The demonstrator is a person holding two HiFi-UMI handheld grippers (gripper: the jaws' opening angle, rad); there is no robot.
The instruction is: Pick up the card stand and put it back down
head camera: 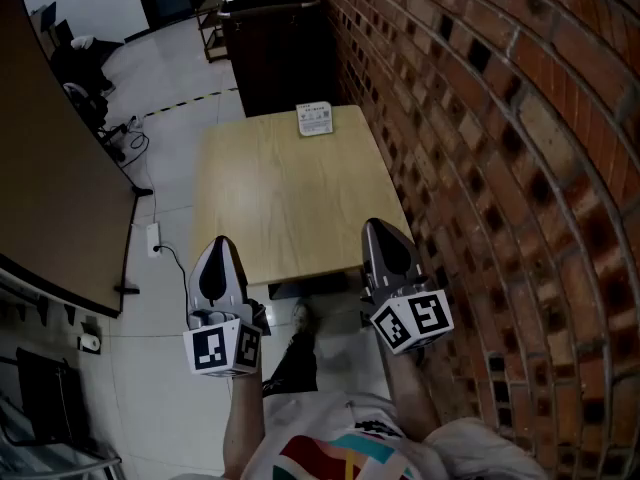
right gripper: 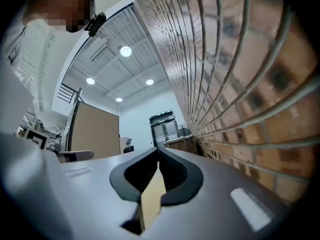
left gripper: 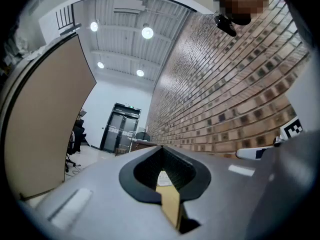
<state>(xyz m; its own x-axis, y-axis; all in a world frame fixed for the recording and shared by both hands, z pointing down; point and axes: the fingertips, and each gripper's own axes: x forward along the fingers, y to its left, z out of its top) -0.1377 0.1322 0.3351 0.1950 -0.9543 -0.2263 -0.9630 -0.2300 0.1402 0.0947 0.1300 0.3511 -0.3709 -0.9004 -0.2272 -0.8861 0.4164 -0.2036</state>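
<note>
Since both pairs of jaws are pressed together at their tips with nothing caught between them, the task reads as not yet begun. The right gripper (head camera: 386,230) and the left gripper (head camera: 222,246) are both closed and empty, held side by side above the near edge of the wooden table (head camera: 290,208). Each gripper view shows only a sliver of that pale tabletop through the slot behind the meeting tips. The card stand (head camera: 314,118) stands at the far edge of the table, slightly right of its middle, well apart from both grippers and untouched, its white printed face visible from the head view. Everything is left to do, as I judge it: reach across, open a pair of jaws, close on the stand, lift it, and set it down again. Between the grippers and the stand the tabletop is bare, so nothing blocks the reach. A brick wall (head camera: 500,148) runs close along the table's right side and may crowd the right gripper's approach. A dark cabinet (head camera: 280,58) sits just behind the far edge. A tall brown partition (head camera: 50,178) stands to the left across a strip of tiled floor, where a power strip (head camera: 153,238) and its cable lie.
</note>
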